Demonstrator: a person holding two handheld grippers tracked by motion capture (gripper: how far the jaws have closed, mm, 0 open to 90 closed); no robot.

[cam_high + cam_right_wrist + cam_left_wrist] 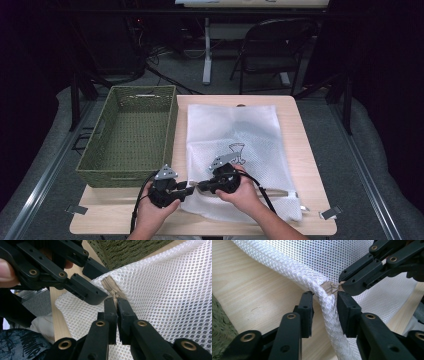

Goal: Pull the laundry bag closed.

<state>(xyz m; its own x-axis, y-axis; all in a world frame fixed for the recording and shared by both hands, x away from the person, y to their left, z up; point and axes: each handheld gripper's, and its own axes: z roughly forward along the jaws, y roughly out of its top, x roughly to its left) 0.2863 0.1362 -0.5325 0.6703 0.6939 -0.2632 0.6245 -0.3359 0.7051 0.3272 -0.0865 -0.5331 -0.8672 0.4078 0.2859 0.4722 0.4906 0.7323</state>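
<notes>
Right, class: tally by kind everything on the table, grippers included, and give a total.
White mesh laundry bag: 1
Green woven basket: 1
Grippers: 2, the left gripper and the right gripper
Total: 4

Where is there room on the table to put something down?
Bare wood shows on the table right of the mesh bag, and at the front-left corner below the green basket. It is crowded around both grippers at the bag's near-left corner.
</notes>
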